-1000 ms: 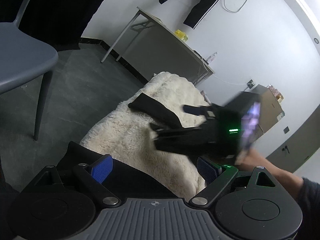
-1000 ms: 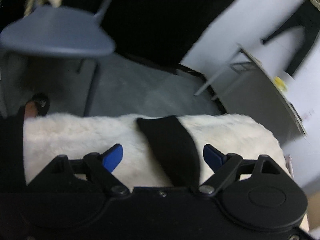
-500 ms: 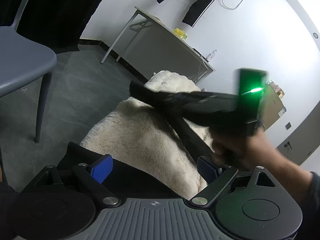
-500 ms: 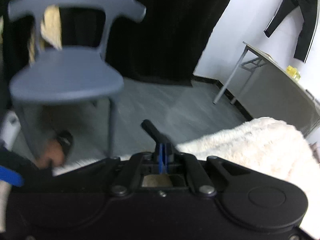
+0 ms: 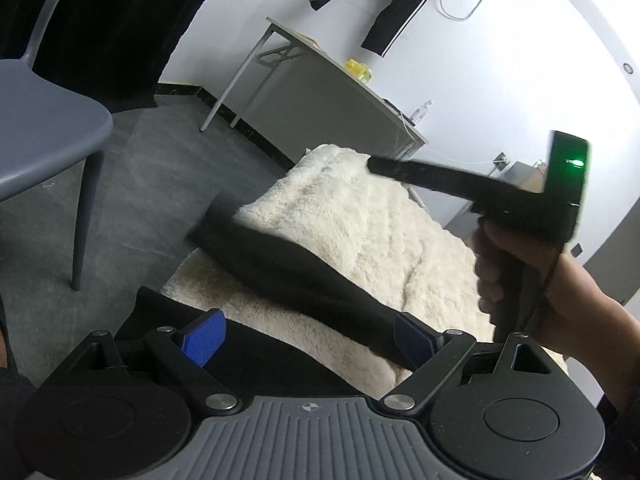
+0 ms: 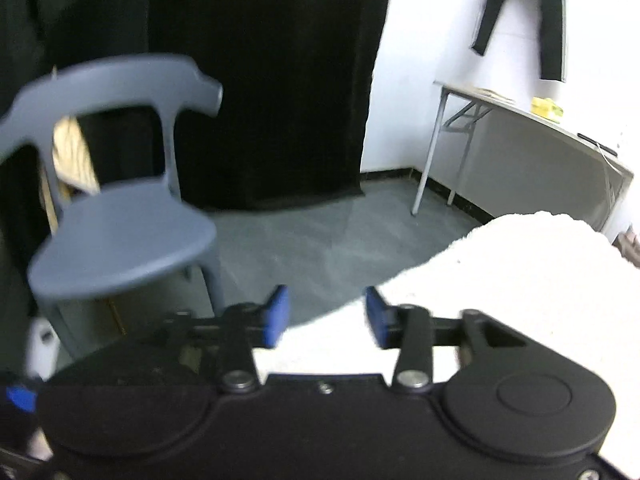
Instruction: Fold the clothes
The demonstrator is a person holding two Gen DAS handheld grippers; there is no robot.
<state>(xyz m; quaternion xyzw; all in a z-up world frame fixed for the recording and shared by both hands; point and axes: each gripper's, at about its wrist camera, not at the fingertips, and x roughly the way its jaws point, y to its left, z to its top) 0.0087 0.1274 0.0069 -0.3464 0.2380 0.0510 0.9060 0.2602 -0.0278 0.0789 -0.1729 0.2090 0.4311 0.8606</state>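
A black garment (image 5: 280, 268) lies on a cream fluffy blanket (image 5: 360, 220). One long sleeve runs from the blanket's left edge toward my left gripper, and its far end is blurred. My left gripper (image 5: 310, 338) hovers low over the garment's body, jaws wide open, blue pads (image 5: 204, 336) clear of the cloth. A hand (image 5: 540, 288) holds my right gripper (image 5: 376, 165) above the blanket, pointing left. In the right wrist view my right gripper (image 6: 326, 316) has its jaws opening, with only floor and blanket (image 6: 500, 272) between them.
A grey plastic chair (image 6: 120, 232) stands on the grey floor to the left of the blanket. A folding table (image 5: 332, 80) runs along the white wall, with a black jacket (image 5: 392, 8) hanging above it. A black curtain (image 6: 260, 80) covers the far corner.
My right gripper closed on the sleeve, lifted it up and leftward, then let go; the sleeve has dropped across the blanket. The right gripper rose higher. The left gripper stayed still.
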